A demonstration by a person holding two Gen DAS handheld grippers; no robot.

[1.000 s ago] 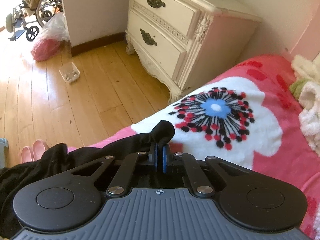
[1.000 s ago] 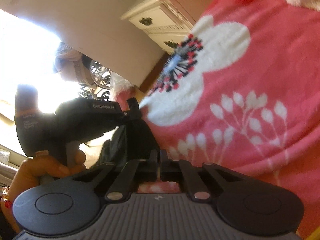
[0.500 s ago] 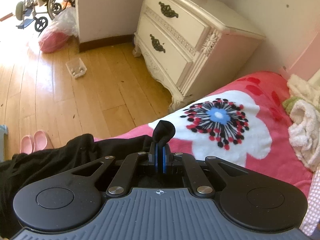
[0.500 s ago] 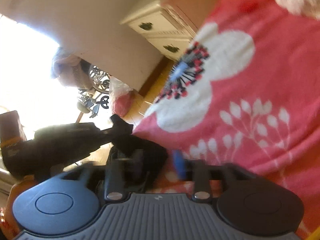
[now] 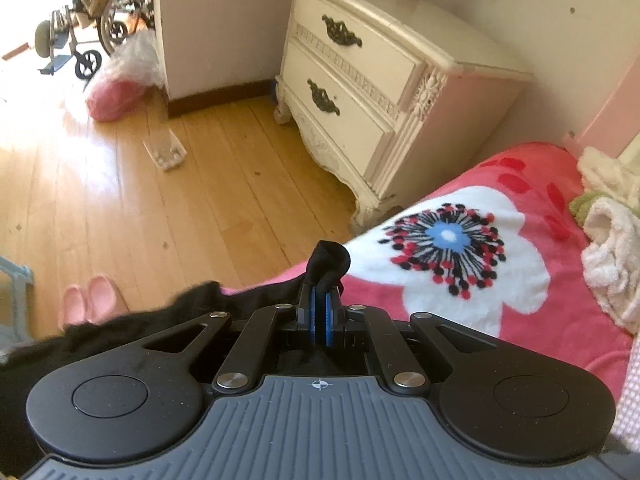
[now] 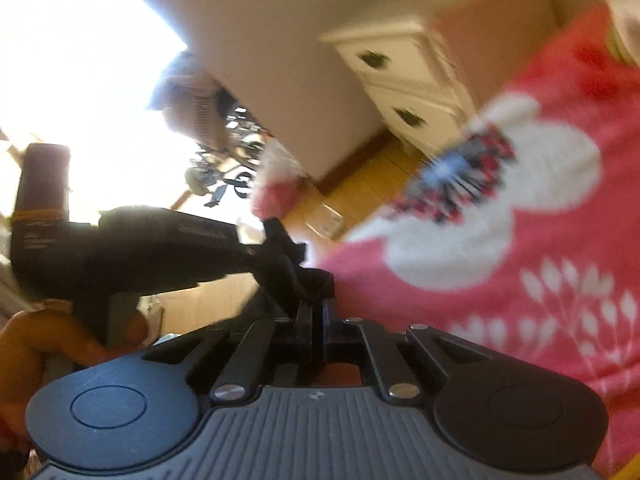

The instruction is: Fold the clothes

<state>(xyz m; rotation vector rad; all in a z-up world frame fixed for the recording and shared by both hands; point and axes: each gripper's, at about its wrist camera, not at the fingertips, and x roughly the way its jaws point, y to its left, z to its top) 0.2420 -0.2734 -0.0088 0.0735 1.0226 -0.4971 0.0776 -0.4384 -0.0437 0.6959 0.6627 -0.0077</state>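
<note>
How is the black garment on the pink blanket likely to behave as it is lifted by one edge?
Probably floppy: the black garment sags from the left hand-held gripper, a bunched tuft poking above its shut jaws. Likely light, since a thin pinch carries it. It may drag on the fleecy pink blanket, whose pile looks grippy.

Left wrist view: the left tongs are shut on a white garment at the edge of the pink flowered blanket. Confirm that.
Not quite. The garment pinched in the left tongs is black, not white, as the left wrist view shows. The rest holds: the tongs are shut on it at the edge of the pink flowered blanket.
</note>
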